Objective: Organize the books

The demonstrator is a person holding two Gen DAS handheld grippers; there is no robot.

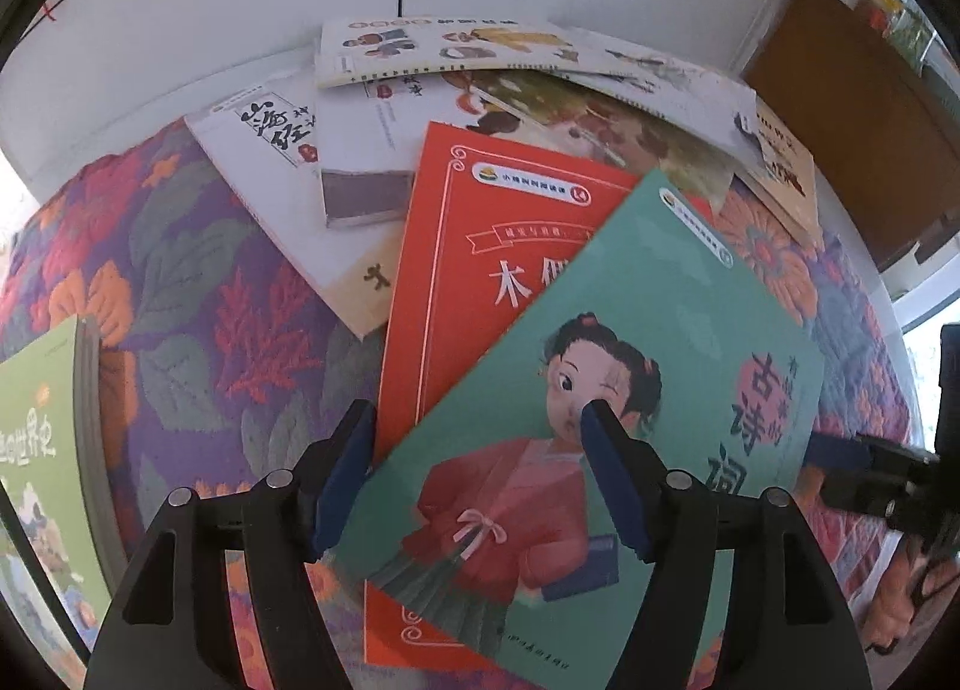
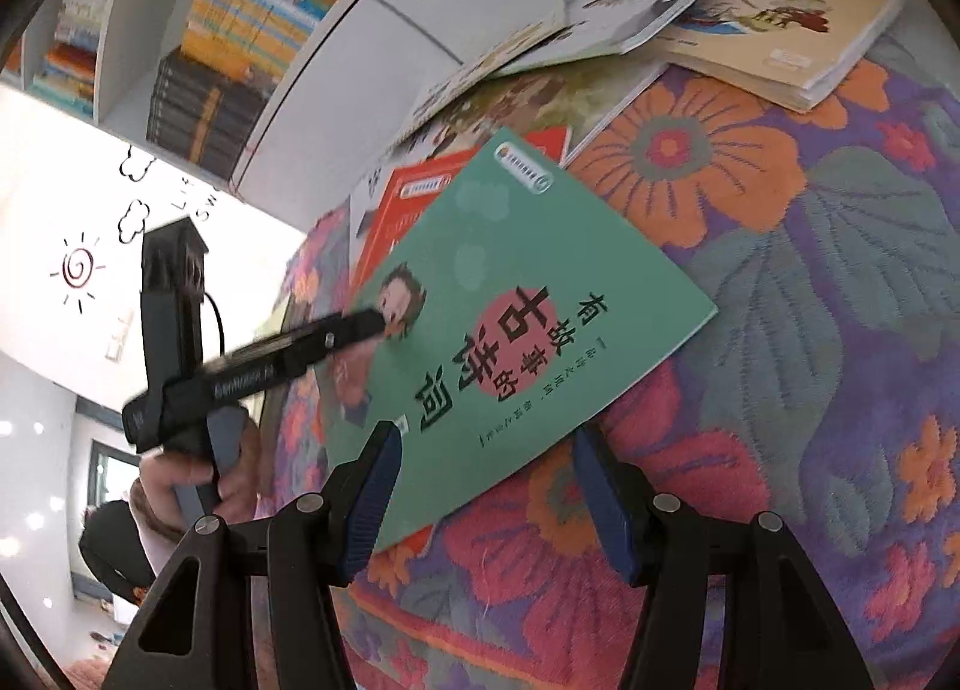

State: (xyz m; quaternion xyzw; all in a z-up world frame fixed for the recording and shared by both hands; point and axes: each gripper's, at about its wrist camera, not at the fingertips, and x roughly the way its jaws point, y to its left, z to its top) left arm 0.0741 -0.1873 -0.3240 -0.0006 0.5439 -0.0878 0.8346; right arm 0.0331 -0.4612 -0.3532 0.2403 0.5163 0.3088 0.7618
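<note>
While both grippers point down at a floral cloth [image 1: 180, 294], the parts read as follows.
Left gripper [image 1: 480, 420]: jaws apart, gripping nothing; the green book [image 1: 600, 390] lies flat beneath and between its blue pads.
Right gripper [image 2: 486, 450]: jaws apart, empty; the green book's near corner sits between and just ahead of its fingertips.
Red book [image 1: 456, 270]: under the green book, ahead of the left gripper.
Other books [image 1: 480, 54]: piled loosely beyond, overlapping one another.
Bookshelf [image 2: 228, 42]: far upper left of the right gripper.
</note>
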